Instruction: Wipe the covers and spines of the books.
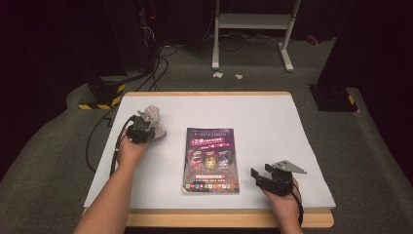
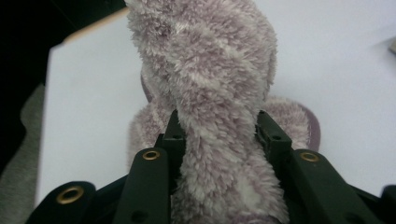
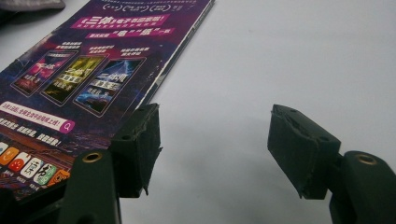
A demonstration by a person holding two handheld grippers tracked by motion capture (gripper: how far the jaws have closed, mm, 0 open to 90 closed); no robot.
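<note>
The left gripper (image 1: 147,127) is clamped on a fluffy lilac slipper (image 2: 210,93), with both jaws squeezing deep into the plush. In the high view that slipper (image 1: 153,117) hangs over the white table (image 1: 272,112), left of the magazine (image 1: 211,160) and apart from it. In the left gripper view a second slipper (image 2: 289,121) lies flat on the table just behind the held one.

The right gripper (image 3: 215,149) waits with its jaws spread and nothing between them, low over the table just beside the magazine's right edge (image 3: 159,79).

Now the risks, as I judge them. The grip is on soft pile, which can compress and let the slipper slide out or droop if the hand swings. A drooping end could brush the slipper on the table and drag it along. The right gripper's near jaw sits very close to the cover, so a small nudge could push the magazine askew.

As for containers, there's no box, bin or tray on this table.
</note>
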